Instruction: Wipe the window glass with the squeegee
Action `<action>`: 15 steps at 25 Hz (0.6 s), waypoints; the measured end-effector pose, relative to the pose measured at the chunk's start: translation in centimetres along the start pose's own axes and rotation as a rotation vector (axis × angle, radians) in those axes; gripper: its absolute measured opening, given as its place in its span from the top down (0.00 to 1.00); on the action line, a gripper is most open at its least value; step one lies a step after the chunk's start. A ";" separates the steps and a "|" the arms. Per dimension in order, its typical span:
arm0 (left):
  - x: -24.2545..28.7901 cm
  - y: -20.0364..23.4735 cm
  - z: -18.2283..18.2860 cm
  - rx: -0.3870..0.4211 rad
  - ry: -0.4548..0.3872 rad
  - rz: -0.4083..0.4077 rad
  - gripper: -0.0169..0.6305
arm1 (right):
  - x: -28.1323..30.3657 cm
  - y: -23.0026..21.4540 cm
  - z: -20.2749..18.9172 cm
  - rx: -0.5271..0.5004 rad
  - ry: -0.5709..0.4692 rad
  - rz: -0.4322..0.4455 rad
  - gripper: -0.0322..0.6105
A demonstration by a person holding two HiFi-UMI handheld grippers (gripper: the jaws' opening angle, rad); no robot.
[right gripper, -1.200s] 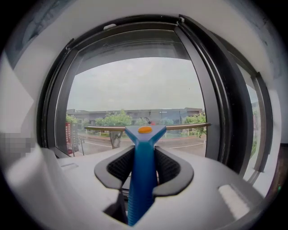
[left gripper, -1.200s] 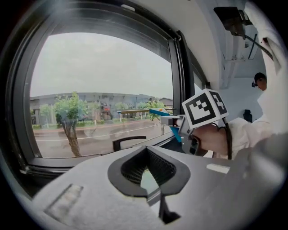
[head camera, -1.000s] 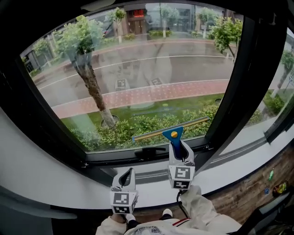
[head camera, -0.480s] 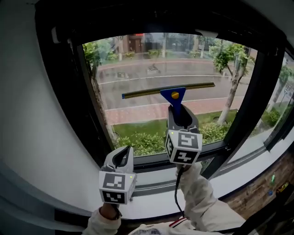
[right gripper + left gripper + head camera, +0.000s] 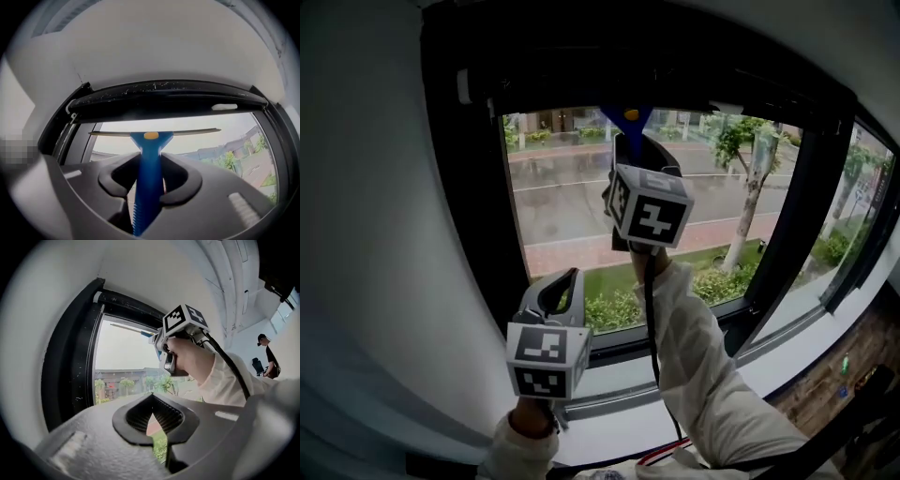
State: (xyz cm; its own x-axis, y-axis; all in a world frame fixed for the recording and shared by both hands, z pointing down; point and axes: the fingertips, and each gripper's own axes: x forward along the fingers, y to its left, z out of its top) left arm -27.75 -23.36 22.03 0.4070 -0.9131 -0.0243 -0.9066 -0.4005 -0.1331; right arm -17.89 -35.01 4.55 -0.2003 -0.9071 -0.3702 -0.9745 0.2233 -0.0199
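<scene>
Glass (image 5: 572, 206): the squeegee (image 5: 151, 140) goes from the bottom edge to the top within the last second. Its blade now sits level just under the upper frame (image 5: 164, 101). Reads as a reset for a downstroke.

Right hand-held gripper (image 5: 149, 169) pinches the blue handle. Left hand-held gripper (image 5: 151, 404) is pressed together, empty, low and near.
</scene>
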 end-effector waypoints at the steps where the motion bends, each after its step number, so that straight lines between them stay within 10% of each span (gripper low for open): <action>1: 0.2 -0.1 -0.2 -0.007 0.003 -0.008 0.97 | 0.4 -0.2 0.4 0.005 -0.005 -0.004 0.74; 15: 0.9 -0.5 -5.5 -0.063 0.091 -0.024 0.97 | 1.3 0.1 -4.8 -0.035 0.011 -0.013 0.74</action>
State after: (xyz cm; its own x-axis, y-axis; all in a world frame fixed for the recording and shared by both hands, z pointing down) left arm -27.56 -24.41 27.54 0.4198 -0.9050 0.0691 -0.9029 -0.4241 -0.0697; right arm -18.78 -37.85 8.53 -0.1882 -0.9138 -0.3601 -0.9800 0.1987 0.0080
